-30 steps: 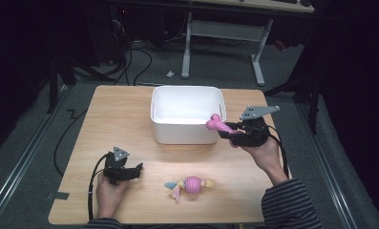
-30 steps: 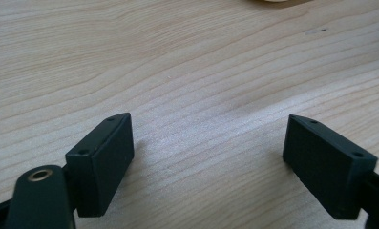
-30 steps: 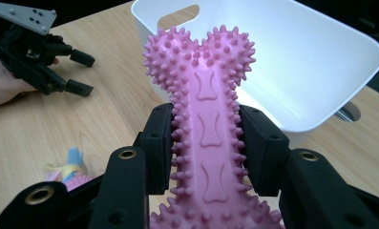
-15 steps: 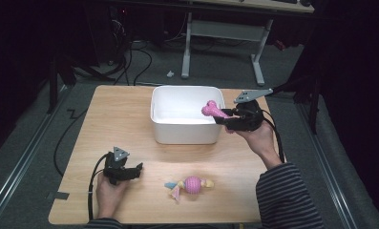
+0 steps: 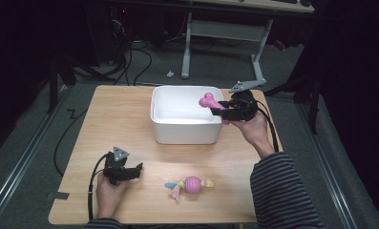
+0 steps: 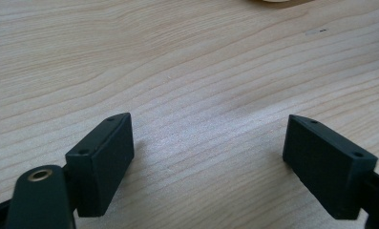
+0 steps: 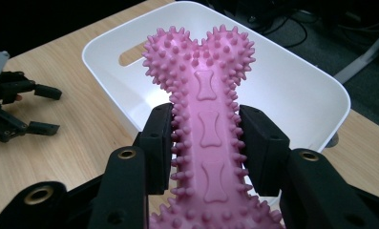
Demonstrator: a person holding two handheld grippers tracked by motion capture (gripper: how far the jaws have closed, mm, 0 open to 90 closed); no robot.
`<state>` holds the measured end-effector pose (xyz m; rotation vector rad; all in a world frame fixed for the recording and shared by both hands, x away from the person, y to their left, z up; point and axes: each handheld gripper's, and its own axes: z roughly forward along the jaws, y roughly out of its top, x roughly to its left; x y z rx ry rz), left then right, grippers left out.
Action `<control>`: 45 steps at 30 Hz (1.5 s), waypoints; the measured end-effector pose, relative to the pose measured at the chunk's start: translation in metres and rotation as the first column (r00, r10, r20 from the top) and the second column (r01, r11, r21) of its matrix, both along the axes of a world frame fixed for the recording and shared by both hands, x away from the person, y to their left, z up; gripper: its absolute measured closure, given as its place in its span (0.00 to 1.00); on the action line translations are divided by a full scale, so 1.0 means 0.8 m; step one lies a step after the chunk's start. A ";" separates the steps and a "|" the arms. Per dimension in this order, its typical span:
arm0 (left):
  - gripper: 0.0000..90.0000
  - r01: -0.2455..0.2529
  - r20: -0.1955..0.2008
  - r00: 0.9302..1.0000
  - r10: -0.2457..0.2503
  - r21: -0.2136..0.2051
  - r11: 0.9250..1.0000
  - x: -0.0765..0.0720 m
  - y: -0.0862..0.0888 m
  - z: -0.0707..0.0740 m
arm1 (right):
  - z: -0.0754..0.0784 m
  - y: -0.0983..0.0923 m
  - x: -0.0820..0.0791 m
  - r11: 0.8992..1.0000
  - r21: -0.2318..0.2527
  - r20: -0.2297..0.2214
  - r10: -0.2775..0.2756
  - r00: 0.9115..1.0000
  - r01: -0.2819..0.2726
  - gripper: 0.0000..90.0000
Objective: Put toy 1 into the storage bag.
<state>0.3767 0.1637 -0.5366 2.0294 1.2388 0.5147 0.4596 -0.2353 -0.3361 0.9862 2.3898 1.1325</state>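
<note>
At the near edge of the wooden table (image 5: 130, 114), a person's left hand (image 5: 108, 193) held the left gripper (image 5: 135, 171) low over bare wood, its jaws spread wide with nothing between them; the left gripper view showed only wood grain in the gap. Just beyond and to the right lay a small toy with a pink knobbly ball (image 5: 193, 184) at its middle and pastel pieces at either end, well apart from both grippers.

Farther back, near the middle of the table, stood a white rectangular tub (image 5: 184, 133), its interior bare where it could be seen. At its right rim, the right hand (image 5: 248, 128), its arm in a striped sleeve (image 5: 282, 195), held the right gripper (image 5: 215, 107) over the tub's edge. Its jaws were closed on the shaft of a pink spiked rubber bone (image 7: 206, 119), whose forked head jutted out above the tub's open top. In the right gripper view the bone bore small bone-shaped marks along its shaft.

Beyond the table, a grey floor with dark cables and a pale desk frame (image 5: 225, 38) lay in dim light.
</note>
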 end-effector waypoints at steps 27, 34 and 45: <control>0.20 0.004 -0.003 1.000 -0.004 -0.008 1.000 0.000 0.001 0.000 | -0.038 0.039 0.067 0.994 -0.104 -0.088 -0.027 0.996 0.017 0.64; 0.20 0.003 -0.002 1.000 -0.003 -0.009 1.000 0.000 0.001 0.000 | -0.047 0.042 0.073 0.993 -0.120 -0.110 -0.034 0.993 0.021 0.64; 0.20 0.005 -0.004 1.000 -0.005 -0.007 1.000 0.000 0.001 0.000 | -0.056 0.044 0.077 0.987 -0.160 -0.138 -0.042 0.990 0.019 0.63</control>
